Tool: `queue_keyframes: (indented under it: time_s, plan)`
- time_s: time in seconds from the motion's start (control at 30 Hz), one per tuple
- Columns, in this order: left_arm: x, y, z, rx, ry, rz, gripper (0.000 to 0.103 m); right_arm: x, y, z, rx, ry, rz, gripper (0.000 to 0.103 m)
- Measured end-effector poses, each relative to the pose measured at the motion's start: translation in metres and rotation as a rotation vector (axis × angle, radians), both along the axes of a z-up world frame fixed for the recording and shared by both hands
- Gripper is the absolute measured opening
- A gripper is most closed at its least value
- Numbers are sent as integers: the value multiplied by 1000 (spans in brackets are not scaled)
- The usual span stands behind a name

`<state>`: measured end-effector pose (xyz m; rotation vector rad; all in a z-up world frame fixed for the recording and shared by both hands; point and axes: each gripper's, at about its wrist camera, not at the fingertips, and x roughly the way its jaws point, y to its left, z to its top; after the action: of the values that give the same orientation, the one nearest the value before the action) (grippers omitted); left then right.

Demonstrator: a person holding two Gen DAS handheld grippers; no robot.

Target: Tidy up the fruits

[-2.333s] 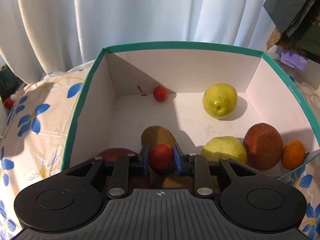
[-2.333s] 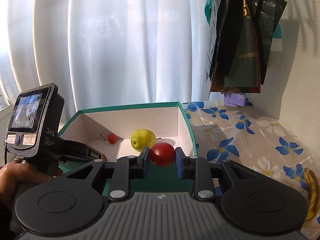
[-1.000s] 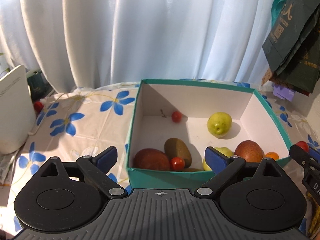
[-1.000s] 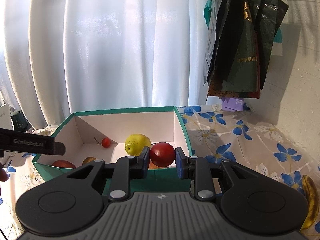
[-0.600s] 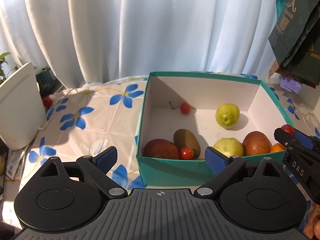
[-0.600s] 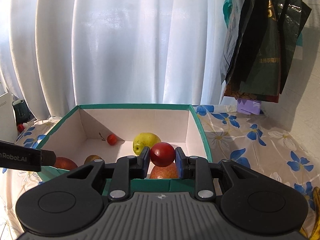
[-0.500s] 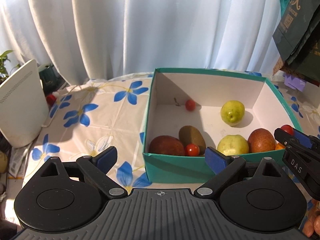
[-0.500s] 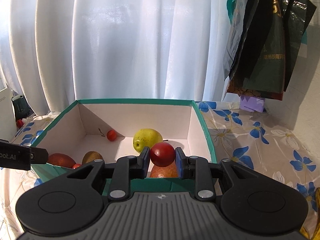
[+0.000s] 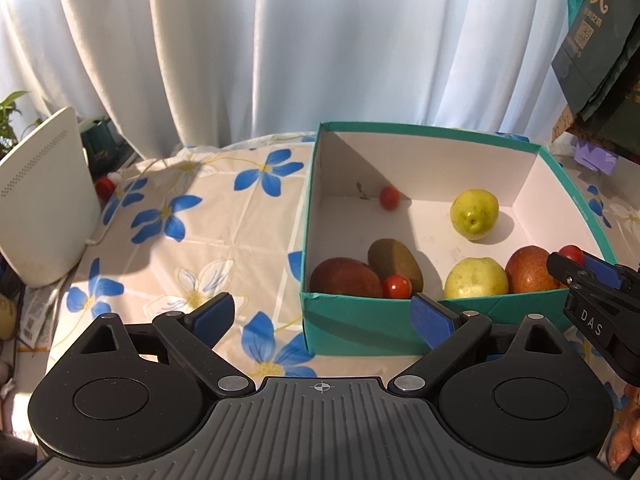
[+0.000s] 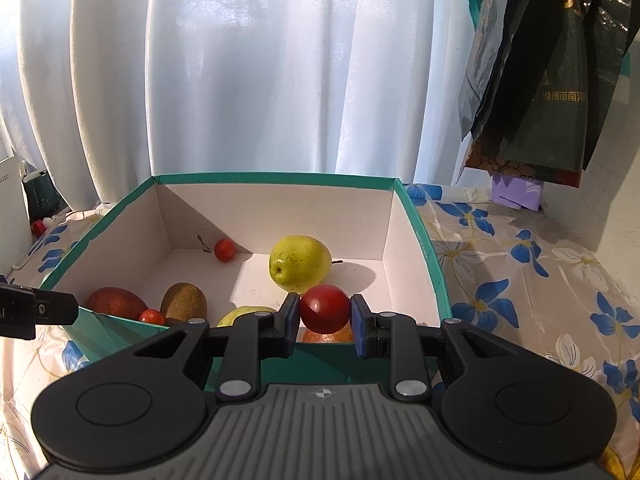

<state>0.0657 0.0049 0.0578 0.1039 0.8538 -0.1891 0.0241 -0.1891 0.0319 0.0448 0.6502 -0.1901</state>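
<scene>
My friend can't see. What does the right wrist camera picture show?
The right gripper pinches a small red tomato over the near edge of a teal box. Inside lie a yellow-green pear, a kiwi and more fruit; white curtains hang behind.

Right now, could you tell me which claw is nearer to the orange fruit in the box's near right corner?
Right. The right claw holds a red tomato just above the orange fruit. The left claw stands open outside the box, before its front wall.

Box (image 10: pixel 416 236): lay ahead of my right gripper (image 10: pixel 325 322).
Pear (image 10: pixel 299 264): sat in it, beyond my held tomato (image 10: pixel 325 307).
Kiwi (image 10: pixel 184 303): lay left.
</scene>
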Motion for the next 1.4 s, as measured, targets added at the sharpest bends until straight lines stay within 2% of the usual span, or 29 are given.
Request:
queue_keyframes:
  time_s: [0.3, 0.5, 0.57, 0.67, 0.73, 0.93, 1.2, 1.27, 1.4]
  plan:
    - [1, 7, -2, -10, 26, 24, 98, 8, 9, 1, 11, 34, 49, 27]
    - [0, 9, -1, -13, 36, 25, 98, 9, 10, 3, -17, 45, 45, 57]
    - [-1, 8, 0, -9, 35, 19, 101, 7, 9, 5, -5, 43, 44, 77]
    - [-4, 6, 2, 5, 31, 1, 101, 0, 10, 12, 9, 31, 48, 97]
    - [-7, 4, 3, 16, 36, -13, 102, -6, 13, 19, 4, 28, 49, 103]
    - [-12, 0, 2, 52, 67, -37, 102, -19, 19, 27, 15, 128, 44, 103]
    - [-23, -8, 6, 59, 129, -111, 103, -33, 7, 22, 176, 326, -24, 103]
    - [-26, -7, 7, 59, 128, -114, 103, -40, 8, 22, 202, 330, -21, 103]
    - [-26, -7, 7, 61, 162, -111, 103, -48, 16, 27, 170, 342, -21, 103]
